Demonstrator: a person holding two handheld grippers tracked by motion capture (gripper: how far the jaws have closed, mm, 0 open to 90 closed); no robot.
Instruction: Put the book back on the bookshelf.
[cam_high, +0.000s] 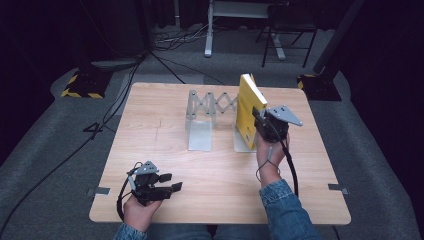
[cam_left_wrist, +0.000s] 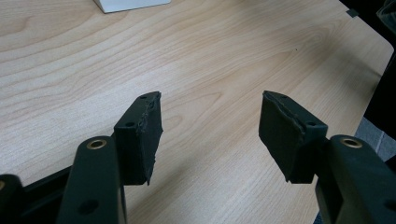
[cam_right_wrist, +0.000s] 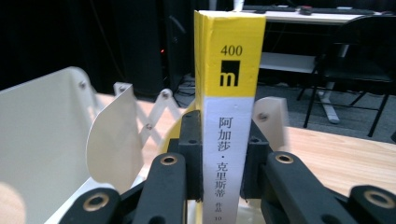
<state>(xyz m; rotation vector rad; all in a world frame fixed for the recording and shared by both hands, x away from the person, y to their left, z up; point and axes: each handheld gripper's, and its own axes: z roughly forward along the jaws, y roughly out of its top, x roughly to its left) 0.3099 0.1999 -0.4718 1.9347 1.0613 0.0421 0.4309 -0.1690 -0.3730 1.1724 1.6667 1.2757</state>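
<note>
A yellow book stands upright at the right end of an expanding metal book rack on the far half of a wooden tabletop, its spine turned toward the near edge. In the right gripper view, the spine carries a yellow band marked "400", a black logo and a white panel of Chinese characters. The right tongs are clamped on that spine, a black pad pressed against each side, with no earlier frame needed to see the book caught between them. The rack's pale plates and scissor links stretch away to the left of the book. Well apart, at the near left corner of the tabletop, the left tongs rest in the person's left hand, spread apart with nothing but bare wood between them. Black cables trail across the grey floor on the left.
</note>
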